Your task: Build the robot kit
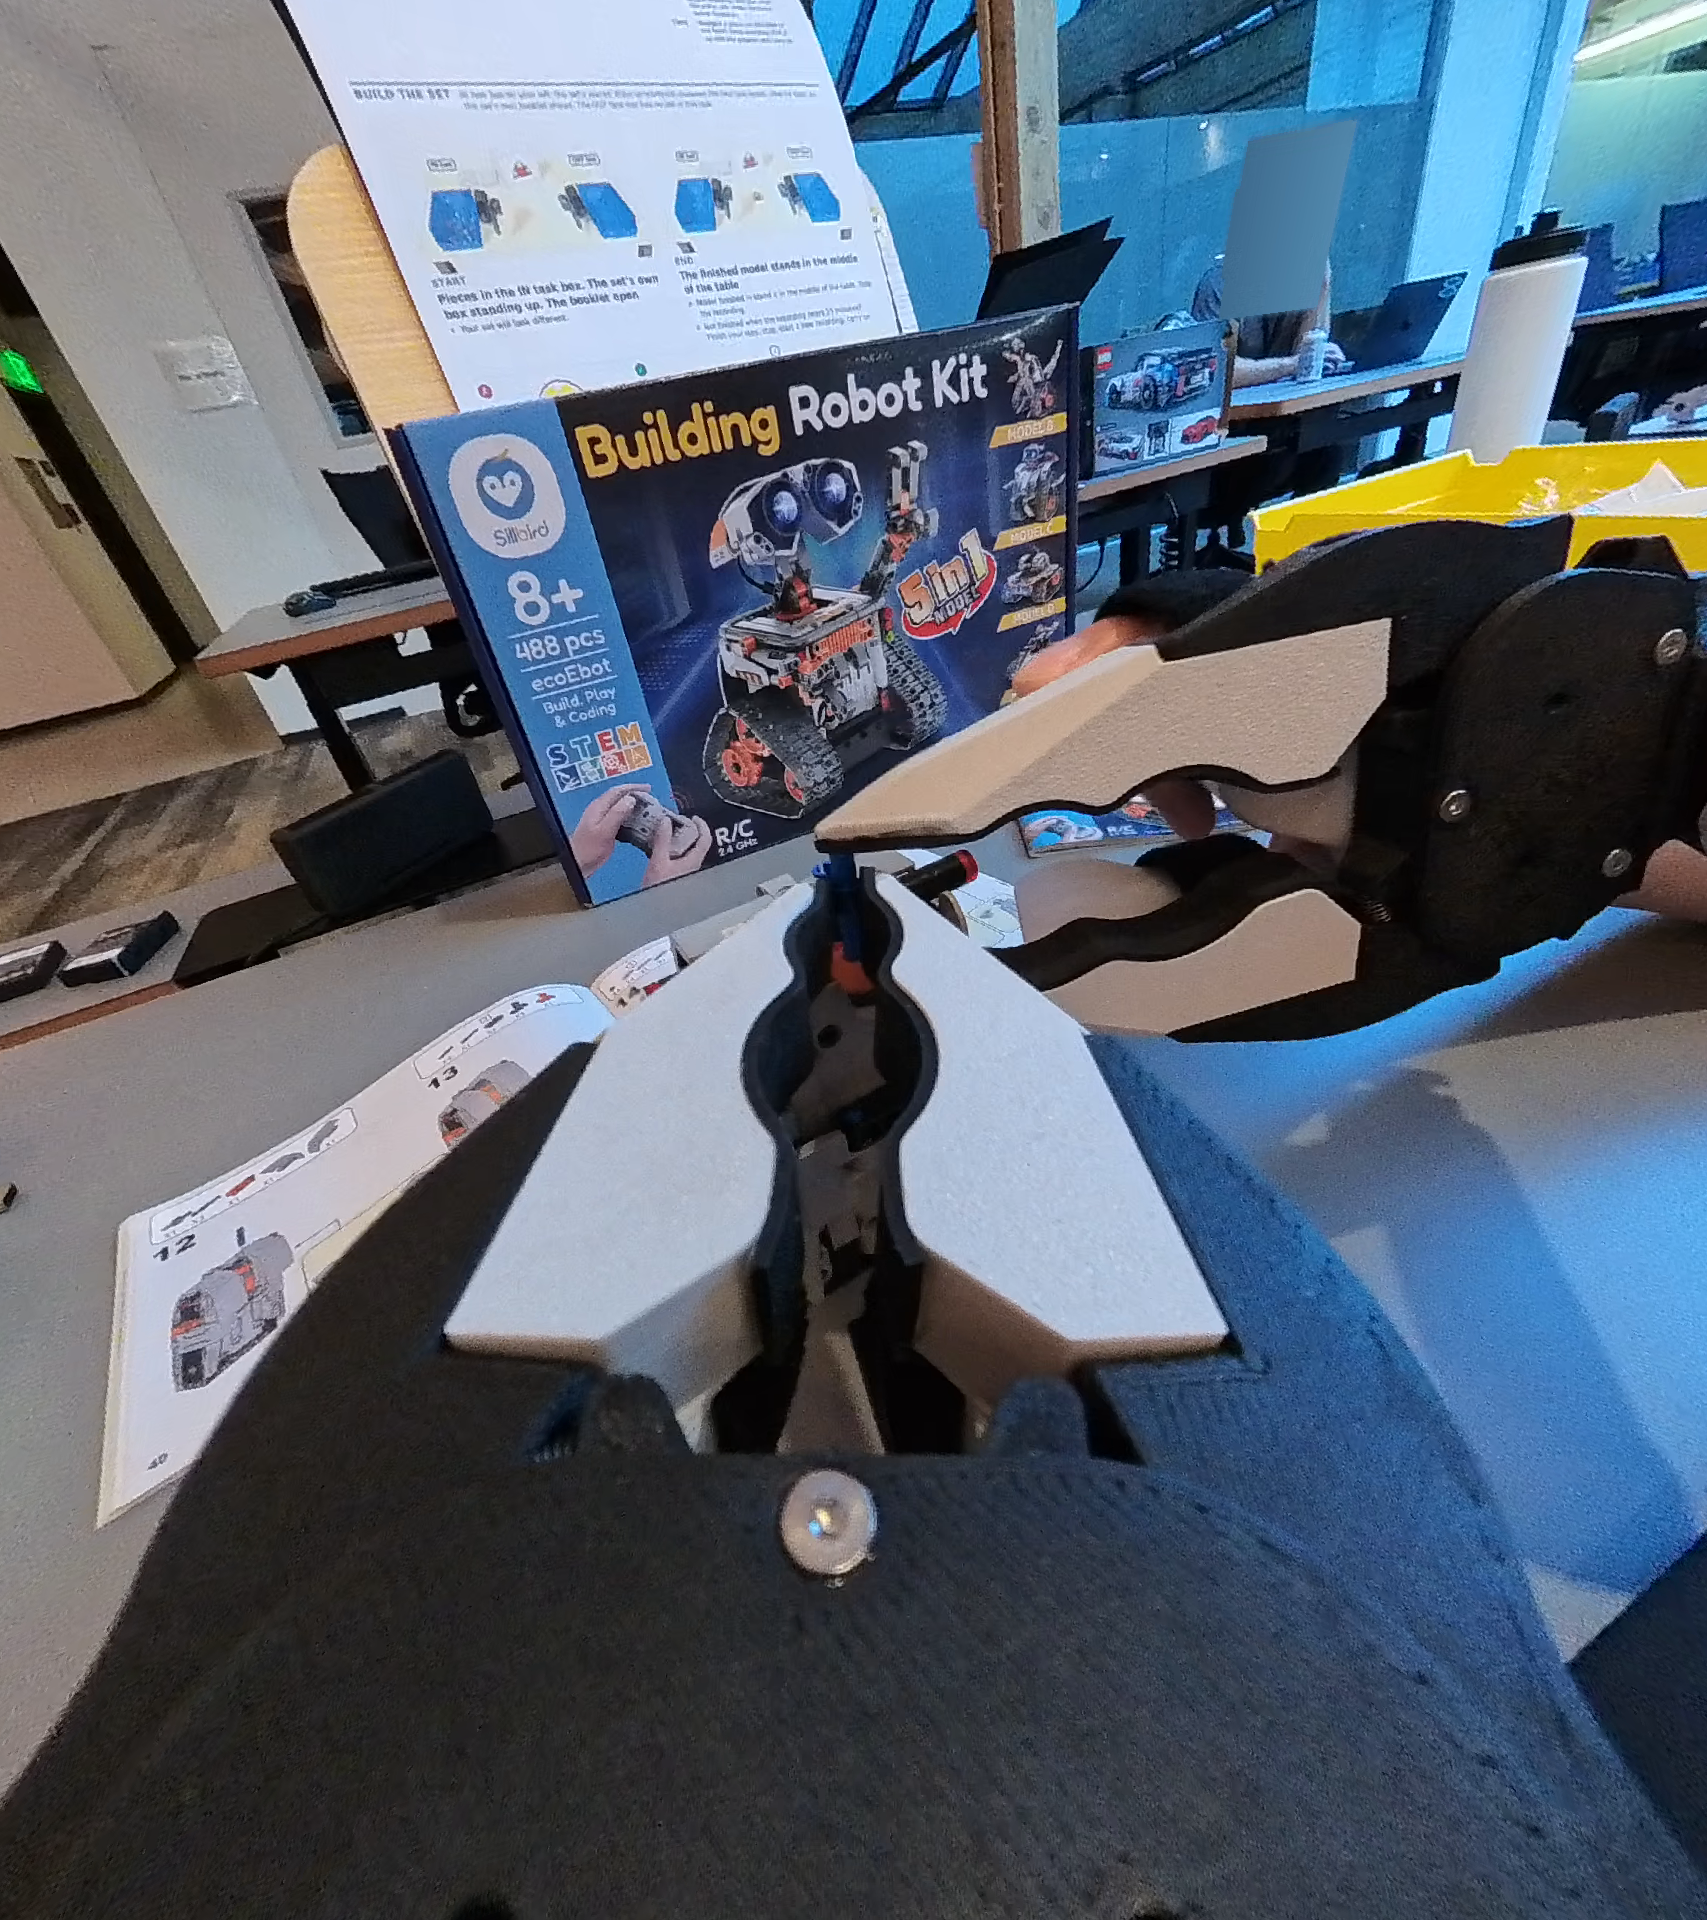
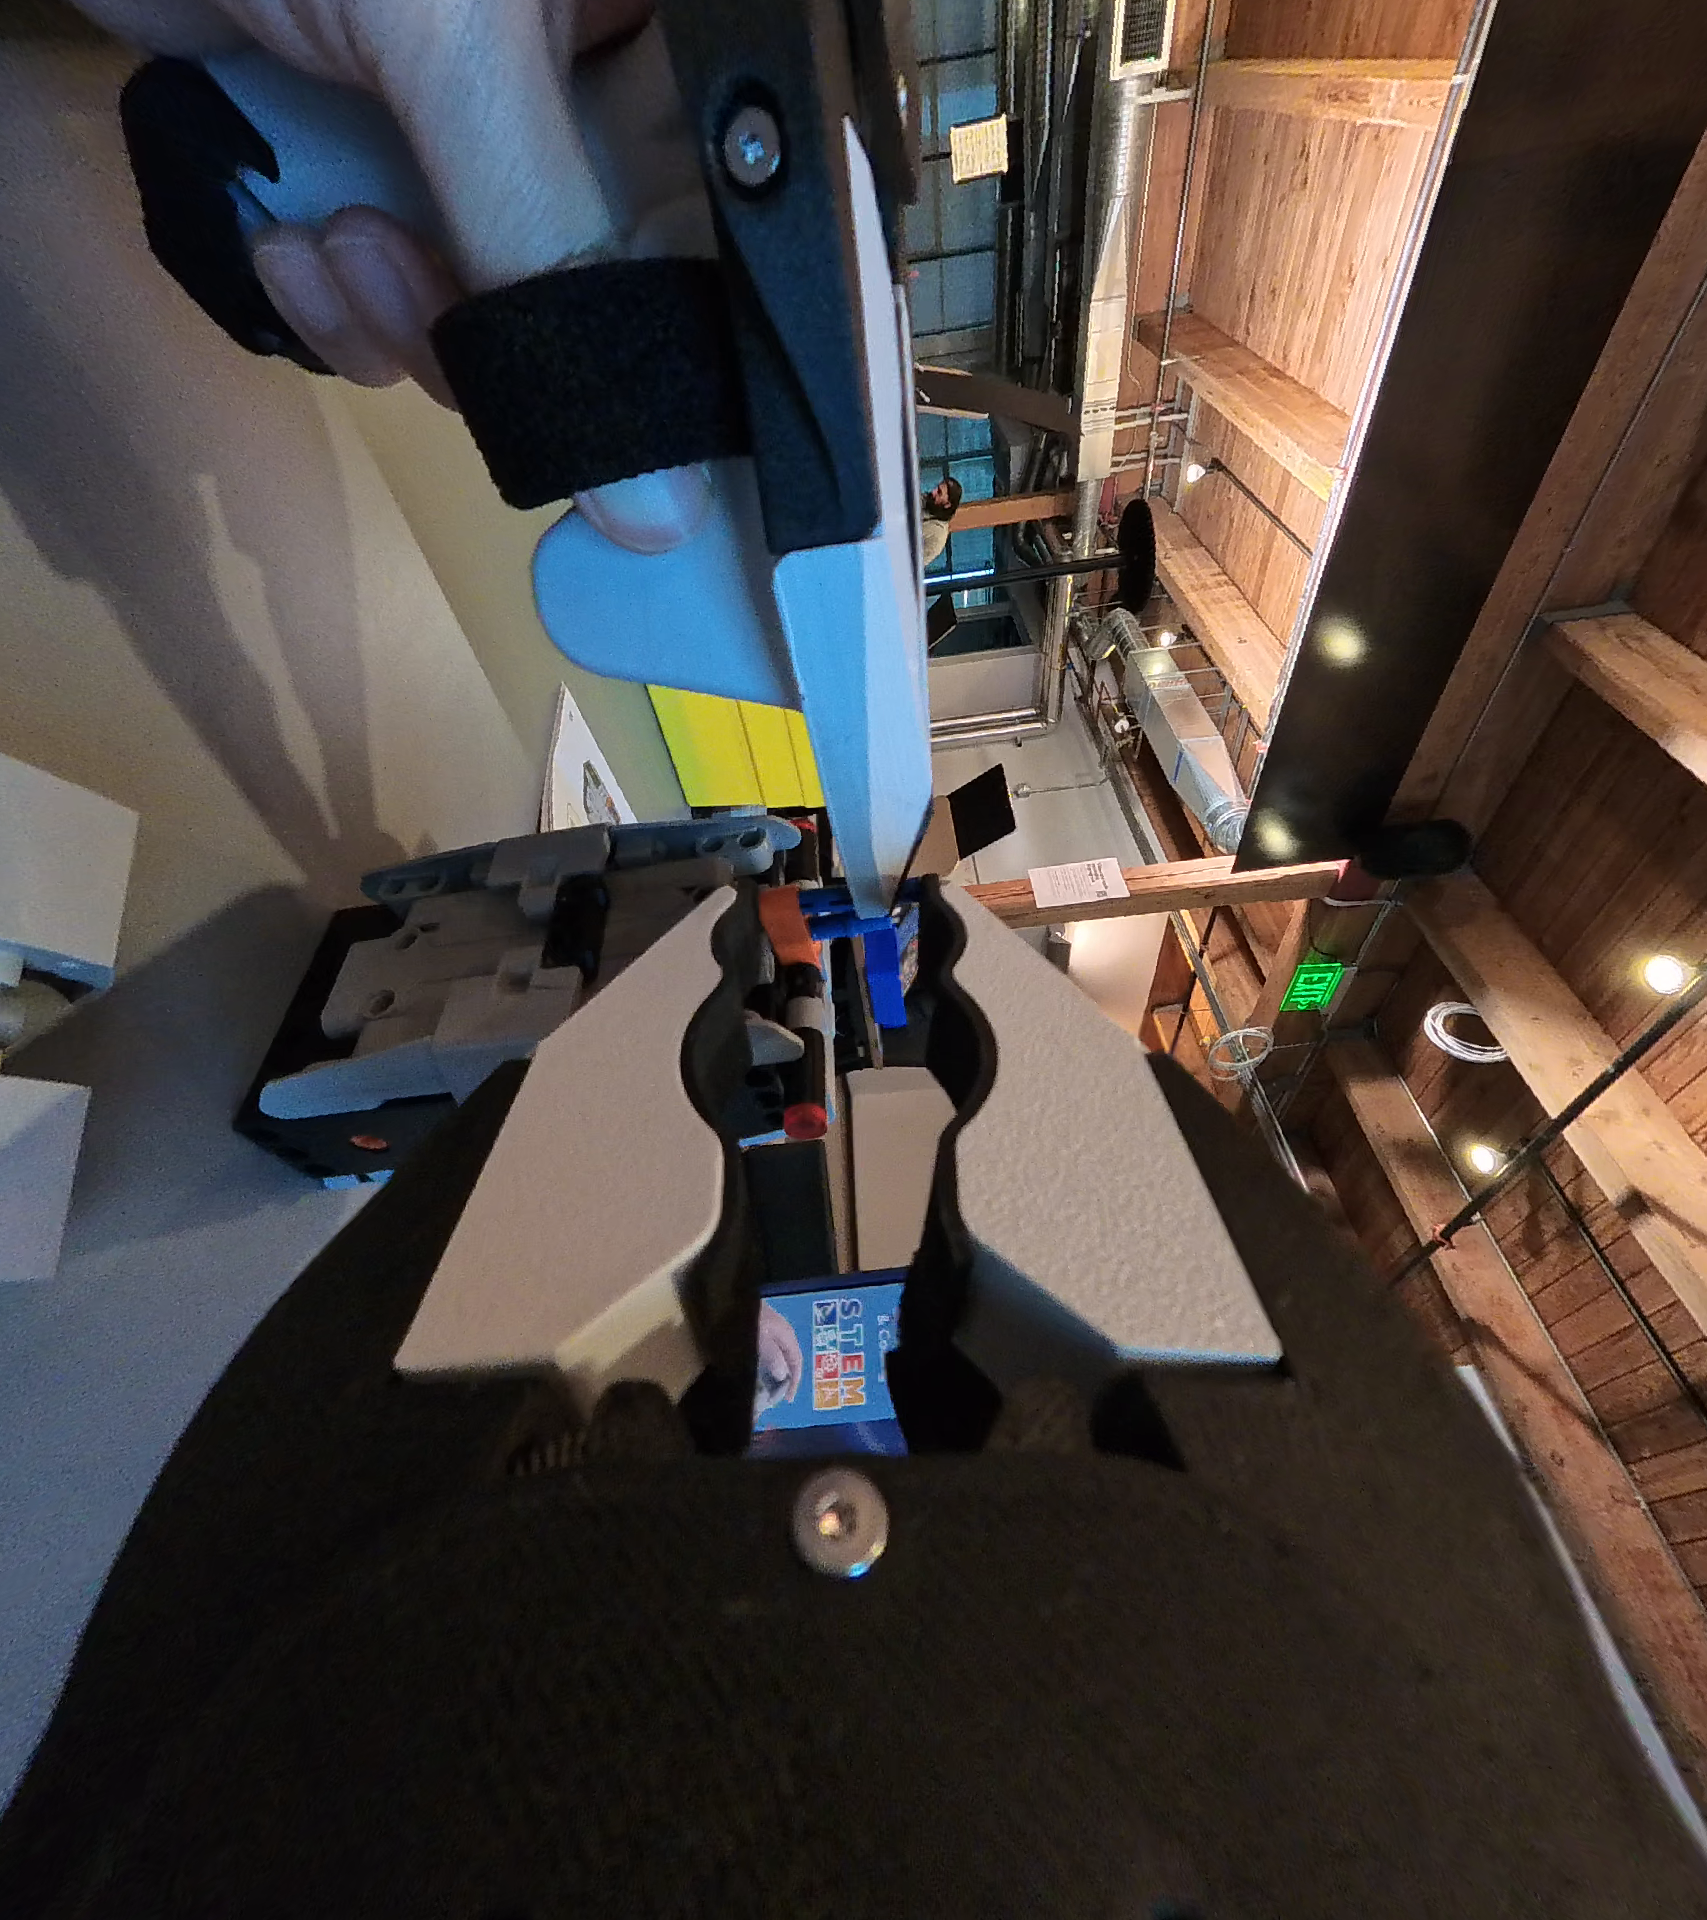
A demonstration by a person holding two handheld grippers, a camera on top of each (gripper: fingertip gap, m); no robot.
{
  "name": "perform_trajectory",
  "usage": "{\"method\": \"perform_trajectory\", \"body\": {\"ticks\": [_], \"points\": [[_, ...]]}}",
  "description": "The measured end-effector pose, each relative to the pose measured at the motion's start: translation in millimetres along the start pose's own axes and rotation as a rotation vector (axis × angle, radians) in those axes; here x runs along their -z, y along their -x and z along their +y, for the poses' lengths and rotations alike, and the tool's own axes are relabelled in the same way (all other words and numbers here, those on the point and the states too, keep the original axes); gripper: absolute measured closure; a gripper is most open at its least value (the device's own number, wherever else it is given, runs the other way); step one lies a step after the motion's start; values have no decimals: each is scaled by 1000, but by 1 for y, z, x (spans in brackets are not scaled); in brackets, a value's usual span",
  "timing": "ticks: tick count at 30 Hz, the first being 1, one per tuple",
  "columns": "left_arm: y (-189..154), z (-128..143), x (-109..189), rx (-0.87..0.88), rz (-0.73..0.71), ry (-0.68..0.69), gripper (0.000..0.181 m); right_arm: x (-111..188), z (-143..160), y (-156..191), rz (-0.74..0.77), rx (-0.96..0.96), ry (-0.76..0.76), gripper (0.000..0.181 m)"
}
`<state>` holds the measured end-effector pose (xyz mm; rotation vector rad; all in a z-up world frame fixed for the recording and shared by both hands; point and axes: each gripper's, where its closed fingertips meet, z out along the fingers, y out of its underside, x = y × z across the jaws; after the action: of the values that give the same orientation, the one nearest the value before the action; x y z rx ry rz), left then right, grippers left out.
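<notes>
My left gripper (image 1: 833, 894) clenched on the grey brick model (image 1: 833, 1049), its blue pin (image 1: 833, 883) at the tips | open instruction booklet (image 1: 309, 1195) on the table beneath, kit box (image 1: 724, 603) upright behind | my right gripper (image 2: 828, 914) nipping that blue pin (image 2: 833, 914) | yellow bin (image 1: 1451, 499) far right.

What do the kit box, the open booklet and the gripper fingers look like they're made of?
Kit box: glossy printed cardboard, judging by its sheen and crisp folded edge.
Booklet: thin matte paper; the pages lie flat and curve at the fold.
Left gripper fingers: probably 3D-printed plastic, pale grainy faces on a black ridged body. The right gripper looks the same.
</notes>
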<state>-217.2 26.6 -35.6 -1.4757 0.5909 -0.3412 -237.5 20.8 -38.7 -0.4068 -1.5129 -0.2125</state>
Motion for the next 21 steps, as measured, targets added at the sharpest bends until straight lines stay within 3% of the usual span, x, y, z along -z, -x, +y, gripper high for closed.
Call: {"method": "perform_trajectory", "body": {"ticks": [4,8,21], "points": [[0,4,0,-26,-23,10,179,0,2,3,12,54,21,158],[1,5,0,-10,-15,25,179,-1,7,4,-23,-41,34,165],[3,-1,0,30,0,11,178,-2,5,1,7,-65,-1,158]]}}
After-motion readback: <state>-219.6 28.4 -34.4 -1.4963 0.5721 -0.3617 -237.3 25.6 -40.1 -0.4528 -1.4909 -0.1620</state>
